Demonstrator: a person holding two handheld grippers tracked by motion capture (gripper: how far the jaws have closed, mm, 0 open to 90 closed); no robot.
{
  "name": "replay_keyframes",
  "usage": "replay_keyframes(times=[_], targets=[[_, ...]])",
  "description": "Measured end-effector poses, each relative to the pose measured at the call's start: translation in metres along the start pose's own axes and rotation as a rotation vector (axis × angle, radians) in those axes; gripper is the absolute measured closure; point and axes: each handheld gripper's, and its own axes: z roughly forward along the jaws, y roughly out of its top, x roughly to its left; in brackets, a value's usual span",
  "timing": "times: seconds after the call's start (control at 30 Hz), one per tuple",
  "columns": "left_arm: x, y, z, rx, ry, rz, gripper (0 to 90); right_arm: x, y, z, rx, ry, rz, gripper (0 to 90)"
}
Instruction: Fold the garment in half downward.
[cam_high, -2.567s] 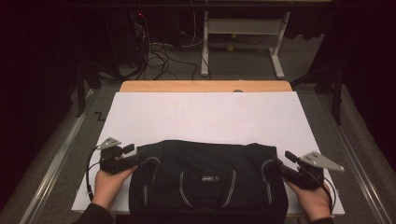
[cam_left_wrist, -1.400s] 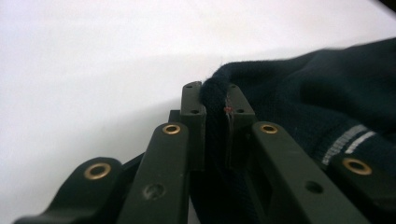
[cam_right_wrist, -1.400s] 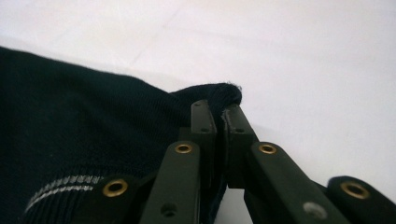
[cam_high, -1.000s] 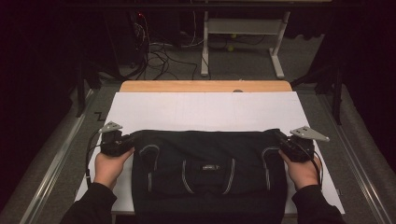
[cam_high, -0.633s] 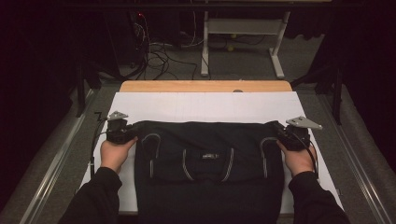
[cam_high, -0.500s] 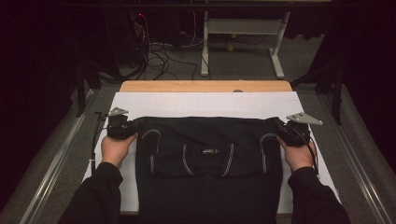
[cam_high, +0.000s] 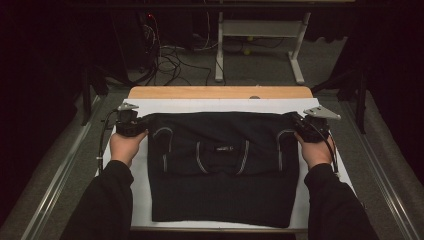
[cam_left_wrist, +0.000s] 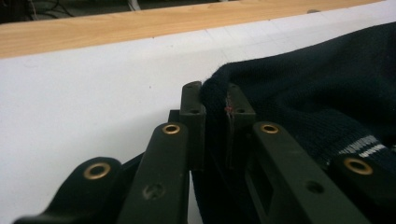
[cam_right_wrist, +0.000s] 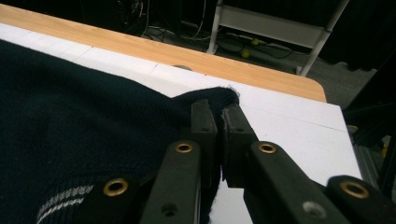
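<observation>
Dark floor and tangled cables ring the table (cam_high: 150, 106), whose white top ends in a bare wooden strip along its far edge; on that white sheet I am working a dark knitted sweater (cam_high: 220, 170), folded and spread flat across the middle. Going left to right: my left gripper (cam_high: 137, 123) sits near the table's left edge, its jaws pinched tight on the sweater's far left corner, and in the left gripper view the knit fold is clamped between the two black pads (cam_left_wrist: 192, 100), with the rest of the garment (cam_left_wrist: 327, 93) running off to that camera's right. Between the hands the sweater stretches taut along its far hem, long axis lying left to right, parallel to the wooden strip; pale stripes (cam_high: 240, 157) mark its folded sleeves, and its near hem reaches almost to the table's front edge. At the right, my right gripper (cam_high: 295, 122) is likewise closed hard on the far right corner, the cloth (cam_right_wrist: 70, 116) bunched between its pads (cam_right_wrist: 201, 116) in the right gripper view and trailing off to that camera's left. Both hands stand equally close to the garment, one at each end of the same edge, so I judge the coming move depends on keeping that held edge square to the table's far edge as the two go together.
</observation>
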Motion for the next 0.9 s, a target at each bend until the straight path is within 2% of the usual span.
replay_keyframes(times=[0.1,0.2,0.27,0.3,0.33,0.4,0.5,0.57,0.67,0.77,0.9], targets=[[0.002,-0.004,0.010,0.023,0.011,-0.021,76.8,0.002,-0.005,0.012,0.035,-0.006,-0.005,86.0],[0.002,-0.009,0.019,0.043,0.019,-0.067,71.0,0.003,-0.010,0.023,0.083,0.005,0.009,83.7],[0.001,-0.011,0.021,0.054,0.035,-0.067,59.8,0.003,-0.012,0.029,0.106,0.031,0.033,71.6],[0.002,-0.011,0.020,0.052,0.036,-0.064,53.7,0.004,-0.013,0.030,0.109,0.039,0.039,62.3],[0.002,-0.012,0.019,0.052,0.039,-0.070,50.7,0.004,-0.012,0.030,0.105,0.032,0.040,56.6],[0.005,-0.013,0.014,0.056,0.050,-0.098,42.5,0.003,-0.012,0.028,0.095,0.035,0.054,47.7],[0.007,-0.016,0.001,0.038,0.056,-0.106,38.6,0.001,-0.011,0.022,0.087,0.050,0.060,43.2],[0.004,-0.019,-0.008,0.025,0.042,-0.091,36.9,0.003,-0.011,0.014,0.077,0.070,0.062,42.0],[-0.008,-0.026,-0.023,0.004,0.006,-0.043,36.8,0.008,-0.012,-0.002,0.057,0.108,0.033,41.3],[-0.025,-0.038,-0.034,0.005,-0.062,-0.024,35.0,0.016,-0.017,-0.015,0.051,0.139,0.017,41.6],[-0.047,-0.057,-0.038,0.015,-0.134,0.013,34.5,0.028,-0.031,-0.029,0.065,0.180,0.006,42.5]])
